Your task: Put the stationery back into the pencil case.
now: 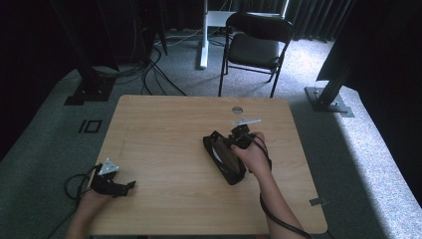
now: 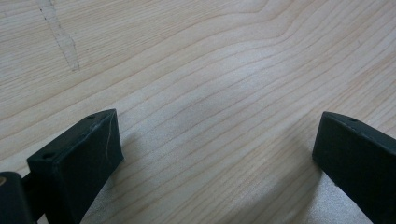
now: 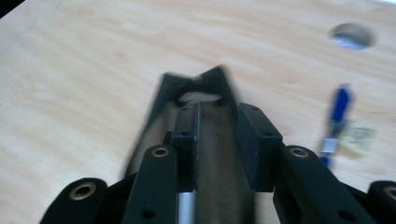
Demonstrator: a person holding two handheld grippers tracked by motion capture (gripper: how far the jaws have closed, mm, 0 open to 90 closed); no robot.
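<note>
**Right gripper on the black pouch, left gripper idle**

High view: a dark, flat, oblong pouch (image 1: 225, 158) lies on the right half of the wooden table (image 1: 164, 129), slanted toward the near edge. The right gripper (image 1: 238, 142) sits over its far end, the hand (image 1: 255, 155) wrapped around the tool. The left gripper (image 1: 112, 185) rests near the near left corner, well apart from the pouch. A small pen-like item (image 1: 246, 122) lies just beyond the right gripper, toward the far edge.

Left gripper view: both jaws stand wide apart over bare table (image 2: 201, 93), nothing between them.

Right gripper view: the jaws are narrow but parted, with the pouch's (image 3: 219, 140) brownish middle panel running between them; the picture is blurred, and I cannot tell whether the pads press on it. A blue pen (image 3: 337, 119) with a pale tag lies to the side, near a round hole (image 3: 352, 36) in the tabletop.

The pouch looks light, soft-sided and limp, likely to sag if lifted by one end; its raised edge or end rim seems the best hold. No writing is legible.
</note>
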